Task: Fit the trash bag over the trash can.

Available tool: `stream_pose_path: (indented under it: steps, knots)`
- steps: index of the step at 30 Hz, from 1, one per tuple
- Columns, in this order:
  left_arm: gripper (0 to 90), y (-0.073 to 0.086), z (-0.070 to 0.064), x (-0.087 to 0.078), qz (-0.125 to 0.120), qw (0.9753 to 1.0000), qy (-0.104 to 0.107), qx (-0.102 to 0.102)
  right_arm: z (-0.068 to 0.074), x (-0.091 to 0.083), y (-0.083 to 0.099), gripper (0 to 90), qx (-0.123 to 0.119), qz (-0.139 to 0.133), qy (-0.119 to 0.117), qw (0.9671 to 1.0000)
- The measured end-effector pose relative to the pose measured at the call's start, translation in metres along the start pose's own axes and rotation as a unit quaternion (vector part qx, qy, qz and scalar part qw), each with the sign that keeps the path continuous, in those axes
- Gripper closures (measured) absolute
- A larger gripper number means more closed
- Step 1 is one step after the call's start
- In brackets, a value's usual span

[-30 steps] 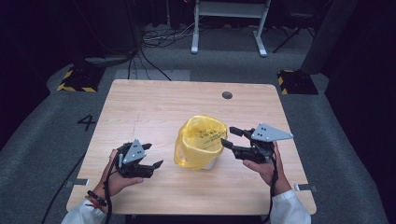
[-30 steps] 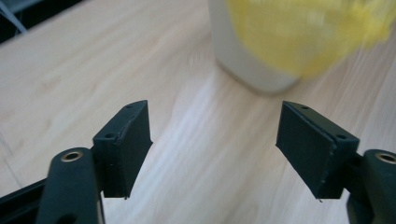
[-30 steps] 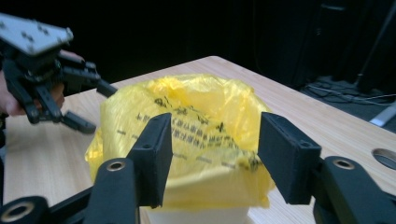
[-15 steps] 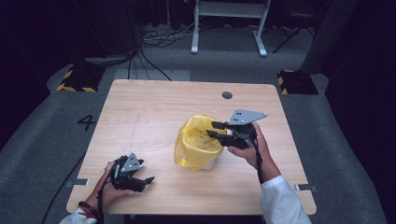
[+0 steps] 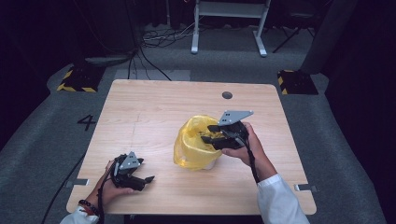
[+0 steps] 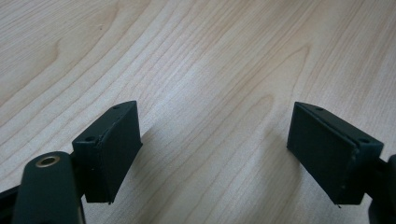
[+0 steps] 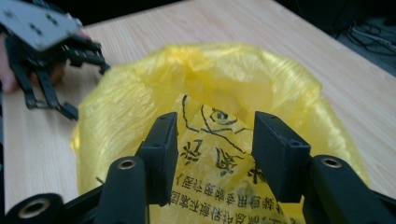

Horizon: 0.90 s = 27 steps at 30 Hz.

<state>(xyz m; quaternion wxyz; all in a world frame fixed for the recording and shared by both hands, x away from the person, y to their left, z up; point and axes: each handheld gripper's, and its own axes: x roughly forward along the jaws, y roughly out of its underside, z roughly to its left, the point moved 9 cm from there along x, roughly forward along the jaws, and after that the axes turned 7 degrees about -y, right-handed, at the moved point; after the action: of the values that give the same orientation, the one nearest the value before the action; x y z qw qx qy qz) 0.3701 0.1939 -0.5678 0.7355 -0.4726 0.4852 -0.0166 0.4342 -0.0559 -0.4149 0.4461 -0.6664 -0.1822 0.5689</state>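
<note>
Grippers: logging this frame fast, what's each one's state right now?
Left gripper: open, holding nothing, over the table.
Right gripper: open, jaws at the yellow bag, not clamped.

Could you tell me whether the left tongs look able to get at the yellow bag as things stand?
Probably yes: the left tongs are open over bare table, with nothing between them and the yellow bag, though the right tongs already sit at its rim.

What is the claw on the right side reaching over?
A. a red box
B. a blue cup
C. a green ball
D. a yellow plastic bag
D: the right gripper hangs with its jaws apart over the open mouth of the yellow plastic bag, whose black print shows between those jaws in the right gripper view.
</note>
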Motion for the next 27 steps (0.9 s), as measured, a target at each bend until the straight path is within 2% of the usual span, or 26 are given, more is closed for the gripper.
stream_pose_path:
  steps: [4, 6, 10, 19, 27]
  knots:
    - [17.4, 0.000, -0.001, 0.001, -0.001, 1.0000, 0.002, -0.002, 0.000, 0.005, 0.005, 50.9, 0.001, 0.031, 0.004, 0.9995]
    - [17.3, -0.001, 0.000, 0.001, -0.001, 1.0000, -0.001, -0.002, 0.001, 0.006, 0.006, 53.2, 0.013, 0.037, -0.009, 0.9992]
    - [17.1, -0.001, 0.000, 0.001, 0.000, 1.0000, -0.005, -0.006, -0.001, 0.008, 0.008, 53.5, 0.027, 0.062, -0.004, 0.9977]
    - [17.0, -0.001, 0.001, 0.001, 0.000, 0.9999, -0.010, -0.012, -0.008, 0.011, 0.009, 53.6, 0.052, 0.098, 0.010, 0.9937]
    - [16.1, -0.001, 0.002, 0.001, 0.001, 0.9998, -0.015, -0.014, -0.015, 0.015, 0.013, 45.6, 0.064, 0.124, 0.022, 0.9900]
